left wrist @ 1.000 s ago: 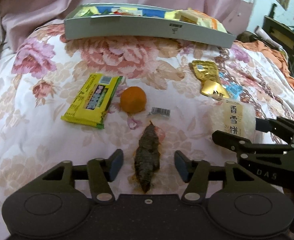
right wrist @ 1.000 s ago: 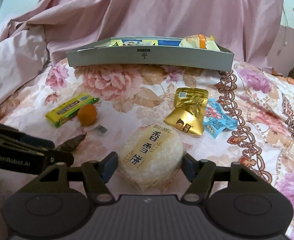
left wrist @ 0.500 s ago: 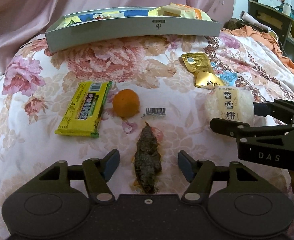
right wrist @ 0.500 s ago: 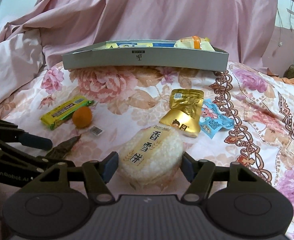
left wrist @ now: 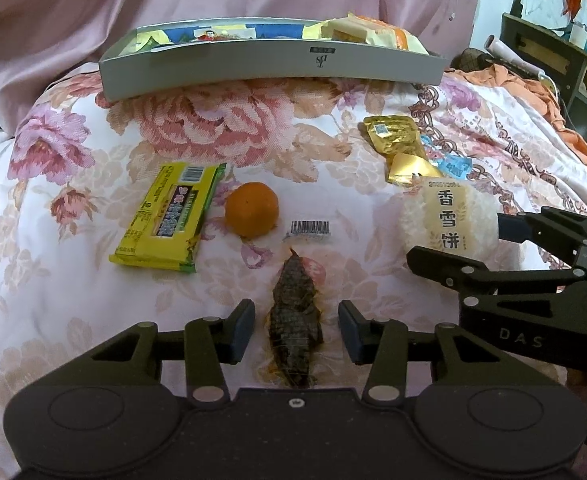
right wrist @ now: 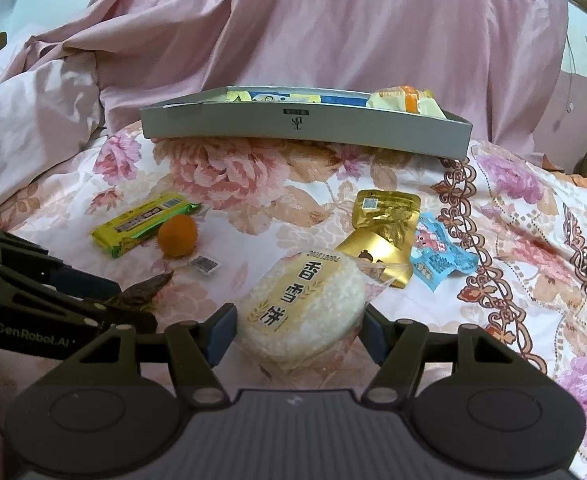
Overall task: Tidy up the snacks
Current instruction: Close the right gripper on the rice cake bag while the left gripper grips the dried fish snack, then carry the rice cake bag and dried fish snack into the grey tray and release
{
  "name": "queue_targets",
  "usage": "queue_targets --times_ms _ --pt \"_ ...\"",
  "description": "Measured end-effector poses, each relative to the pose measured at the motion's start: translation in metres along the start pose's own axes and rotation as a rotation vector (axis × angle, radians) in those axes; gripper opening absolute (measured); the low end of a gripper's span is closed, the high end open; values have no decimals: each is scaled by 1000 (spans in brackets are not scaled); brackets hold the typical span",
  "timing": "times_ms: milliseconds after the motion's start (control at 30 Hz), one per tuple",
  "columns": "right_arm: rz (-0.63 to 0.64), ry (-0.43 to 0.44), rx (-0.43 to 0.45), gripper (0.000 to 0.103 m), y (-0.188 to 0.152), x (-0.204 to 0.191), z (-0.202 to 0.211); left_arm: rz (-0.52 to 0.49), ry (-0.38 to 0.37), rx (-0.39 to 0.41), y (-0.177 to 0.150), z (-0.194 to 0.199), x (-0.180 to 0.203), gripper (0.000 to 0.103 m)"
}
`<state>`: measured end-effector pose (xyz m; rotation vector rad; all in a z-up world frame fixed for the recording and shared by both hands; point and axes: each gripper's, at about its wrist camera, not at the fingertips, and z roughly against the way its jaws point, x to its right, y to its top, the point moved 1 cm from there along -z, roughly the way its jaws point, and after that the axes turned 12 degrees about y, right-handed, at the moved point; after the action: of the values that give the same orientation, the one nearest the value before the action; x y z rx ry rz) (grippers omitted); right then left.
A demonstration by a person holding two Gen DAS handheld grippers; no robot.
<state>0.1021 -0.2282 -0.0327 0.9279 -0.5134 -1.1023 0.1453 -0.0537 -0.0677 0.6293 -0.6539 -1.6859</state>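
On the floral bedspread a dark, clear-wrapped snack packet point(left wrist: 293, 320) lies between the fingers of my left gripper point(left wrist: 296, 332). Its jaws are closing, and a gap still shows on each side of the packet. A round white rice cracker pack point(right wrist: 301, 312) with a gold label fills my right gripper point(right wrist: 299, 334), whose blue pads sit against both its sides. In the left wrist view the same rice cracker pack point(left wrist: 447, 216) shows with the right gripper point(left wrist: 455, 240) around it. A grey box point(left wrist: 273, 64) holding several snacks stands at the back.
A yellow snack bar point(left wrist: 169, 216), an orange point(left wrist: 252, 214) and a small barcode label point(left wrist: 309, 228) lie ahead of the left gripper. A gold pouch point(right wrist: 385, 220) and a blue packet point(right wrist: 437, 256) lie beyond the rice cracker. Pink bedding rises behind the box; furniture stands far right.
The left gripper's fingers have drawn closer together around the dark packet. The right gripper stays around the rice cracker pack, hardly changed.
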Motion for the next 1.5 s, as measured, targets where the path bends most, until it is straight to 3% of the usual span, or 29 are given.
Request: queue_targets --times_ms 400,667,867,1133,1333,1500 --pt "38 -20 46 69 2 -3 4 -27 -2 46 1 12 13 47" --pt "38 -43 89 69 6 0 9 60 -26 66 6 18 7 47" --pt "39 -46 136 69 13 2 17 100 -21 144 20 38 3 47" --pt "95 -28 268 69 50 3 30 242 -21 217 73 54 -10 48" --pt "123 -25 353 69 88 23 25 225 19 334 129 58 -16 48" --pt "121 -30 402 69 114 40 4 184 70 381 173 41 -27 48"
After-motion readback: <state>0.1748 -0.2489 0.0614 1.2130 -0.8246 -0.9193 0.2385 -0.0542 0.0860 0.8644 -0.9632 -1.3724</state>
